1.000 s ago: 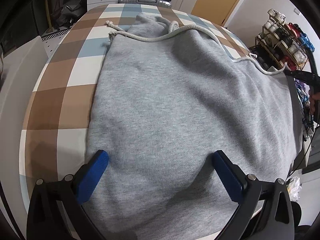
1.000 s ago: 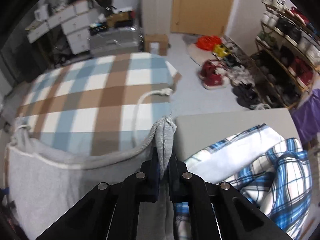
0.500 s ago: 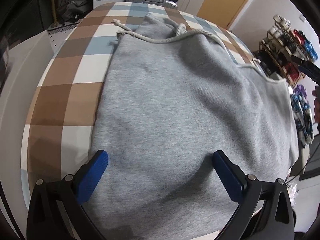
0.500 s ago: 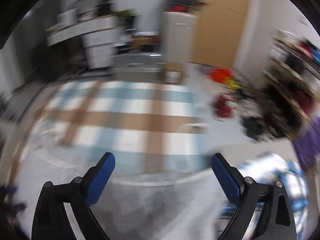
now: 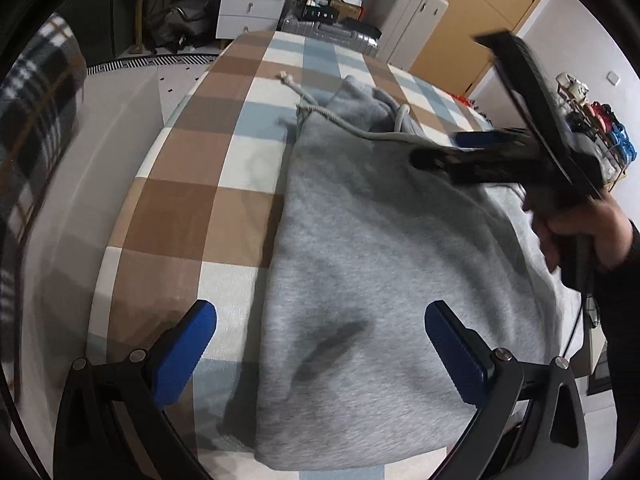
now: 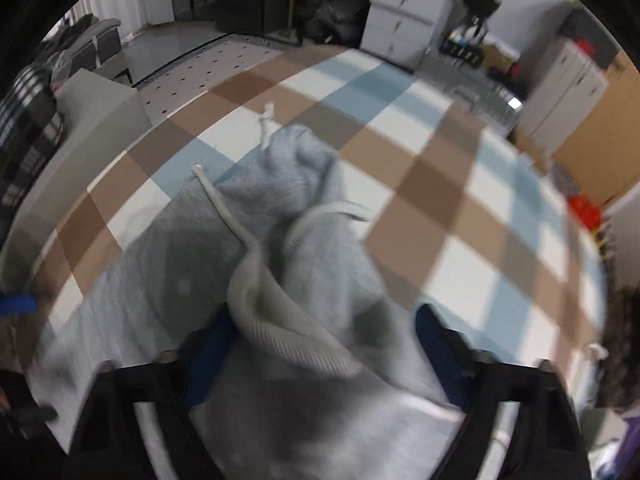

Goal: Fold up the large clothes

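Folding this grey hoodie is partly done, judging by how it lies: the body sits as a fairly neat, narrow slab on the checked bed cover, its long left edge straight and nothing trailing out that side, while the hood and its white drawstring are bunched in a loose heap at the far end. My left gripper hovers above the near hem with its blue pads spread wide and nothing between them, so it is released and holding no cloth. My right gripper has come across to the hood end; its jaws have just been closing from a wide stance, and the ribbed hood rim with a fold of grey fleece sits between the blue pads. The picture there is blurred, and I cannot tell whether the pads are pressing on that fabric yet or merely flanking it. In the left view the same gripper shows as a dark streak above the hoodie, with my hand on its handle. What seems left is to tuck or flatten the hood and cord onto the body, then bring one end over the other to shorten the slab. The cord could easily slip off the side as the hood is moved.
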`<state>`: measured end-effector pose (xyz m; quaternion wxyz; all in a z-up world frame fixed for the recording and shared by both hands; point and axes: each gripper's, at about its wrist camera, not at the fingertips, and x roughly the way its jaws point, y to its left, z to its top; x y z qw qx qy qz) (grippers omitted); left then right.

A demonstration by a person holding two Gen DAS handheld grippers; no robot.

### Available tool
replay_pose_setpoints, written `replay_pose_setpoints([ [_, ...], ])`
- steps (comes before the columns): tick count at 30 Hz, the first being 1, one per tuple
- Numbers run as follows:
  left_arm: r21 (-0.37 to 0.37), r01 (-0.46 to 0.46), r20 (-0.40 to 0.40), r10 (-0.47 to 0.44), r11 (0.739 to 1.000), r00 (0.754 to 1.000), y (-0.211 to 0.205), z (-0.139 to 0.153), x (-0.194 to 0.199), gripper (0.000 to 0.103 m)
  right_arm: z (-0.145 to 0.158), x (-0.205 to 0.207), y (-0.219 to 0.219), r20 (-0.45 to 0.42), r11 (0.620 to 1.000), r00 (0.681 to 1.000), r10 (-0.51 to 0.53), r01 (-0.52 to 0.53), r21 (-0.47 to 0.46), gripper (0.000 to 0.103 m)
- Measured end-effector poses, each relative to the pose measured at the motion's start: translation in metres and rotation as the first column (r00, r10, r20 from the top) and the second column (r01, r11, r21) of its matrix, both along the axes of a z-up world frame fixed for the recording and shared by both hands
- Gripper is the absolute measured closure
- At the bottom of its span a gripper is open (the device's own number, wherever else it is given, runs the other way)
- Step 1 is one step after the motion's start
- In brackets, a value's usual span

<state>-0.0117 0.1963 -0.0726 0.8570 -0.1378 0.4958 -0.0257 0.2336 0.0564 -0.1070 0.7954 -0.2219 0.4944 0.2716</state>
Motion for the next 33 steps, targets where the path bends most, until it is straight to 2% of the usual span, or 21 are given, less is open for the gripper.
replay_pose_setpoints([
  [2,0.017,0.022,-0.006,-0.022,1.000,1.000,-0.005,0.000,0.002,0.002,-0.002,0.004,0.006,-0.028,0.999,1.000,0.003,-0.002,0.048,0.069],
  [4,0.031,0.044,-0.009,-0.043,0.999,0.999,-0.010,0.001,0.002,0.002,0.000,0.006,0.012,0.009,0.999,1.000,-0.015,0.014,0.050,0.084],
  [5,0.032,0.053,-0.010,-0.053,0.998,0.999,-0.012,0.001,0.002,0.002,0.002,0.006,0.015,0.055,0.999,0.998,-0.032,0.030,0.038,0.095],
  [8,0.040,0.068,-0.016,-0.067,0.997,0.998,-0.016,0.000,0.002,0.002,0.009,0.003,0.023,0.127,1.000,0.992,-0.027,0.025,0.017,0.098],
  [10,0.049,0.070,-0.025,-0.069,0.996,0.997,-0.018,-0.002,0.003,0.002,0.017,0.003,0.024,0.208,0.999,0.977,-0.044,0.040,0.021,0.101],
  [11,0.053,0.069,-0.029,-0.068,0.996,0.997,-0.018,-0.003,0.002,0.002,0.021,0.008,0.020,0.216,0.997,0.973,-0.076,0.068,0.046,0.101],
  [13,0.059,0.067,-0.036,-0.065,0.996,0.997,-0.019,-0.004,0.002,0.002,0.024,0.020,0.009,0.178,0.987,0.973,-0.145,0.129,0.100,0.101],
  [16,0.067,0.053,-0.048,-0.050,0.996,0.998,-0.017,-0.008,0.002,0.002,0.021,0.029,-0.003,0.146,0.975,0.968,-0.203,0.187,0.120,0.100],
  [17,0.066,0.051,-0.050,-0.048,0.997,0.998,-0.017,-0.008,0.002,0.002,0.026,0.029,-0.010,0.136,0.970,0.968,-0.213,0.193,0.145,0.088],
  [18,0.064,0.049,-0.051,-0.046,0.997,0.998,-0.016,-0.009,0.002,0.002,0.031,0.027,-0.017,0.129,0.966,0.967,-0.219,0.196,0.170,0.061],
  [19,0.063,0.048,-0.050,-0.045,0.997,0.998,-0.016,-0.009,0.002,0.002,0.039,0.023,-0.028,0.128,0.959,0.965,-0.230,0.202,0.200,0.042],
  [20,0.063,0.049,-0.045,-0.046,0.997,0.998,-0.017,-0.008,0.002,0.002,0.049,0.017,-0.040,0.141,0.951,0.958,-0.250,0.216,0.222,0.015],
  [21,0.066,0.049,-0.032,-0.047,0.997,0.998,-0.017,-0.006,0.002,0.002,0.060,0.005,-0.055,0.168,0.940,0.947,-0.272,0.225,0.255,0.011],
  [23,0.080,0.034,0.001,-0.035,0.996,0.999,-0.017,-0.002,-0.001,0.002,0.075,-0.017,-0.077,0.189,0.935,0.947,-0.260,0.198,0.294,0.010],
  [25,0.048,0.039,0.025,-0.040,0.998,0.999,-0.017,0.001,-0.002,0.002,0.084,-0.048,-0.102,0.202,0.945,0.952,-0.231,0.170,0.279,0.005],
  [27,-0.014,0.050,0.061,-0.049,0.999,0.997,-0.020,0.007,-0.002,0.002,0.083,-0.075,-0.123,0.205,0.950,0.953,-0.221,0.162,0.268,0.001],
  [29,-0.055,0.085,0.084,-0.081,0.995,0.993,-0.029,0.011,0.003,0.002,0.073,-0.099,-0.143,0.176,0.954,0.959,-0.223,0.177,0.243,0.000],
  [31,-0.128,0.161,0.095,-0.150,0.979,0.984,-0.046,0.012,0.010,0.002,0.057,-0.111,-0.150,0.111,0.961,0.972,-0.206,0.180,0.209,0.000],
  [32,-0.127,0.174,0.088,-0.164,0.976,0.983,-0.052,0.010,0.013,0.002,0.046,-0.119,-0.149,0.086,0.971,0.980,-0.180,0.163,0.175,0.000],
  [33,-0.089,0.184,0.063,-0.178,0.979,0.982,-0.062,0.005,0.016,0.002,0.037,-0.127,-0.147,0.090,0.980,0.983,-0.159,0.146,0.135,0.000],
])
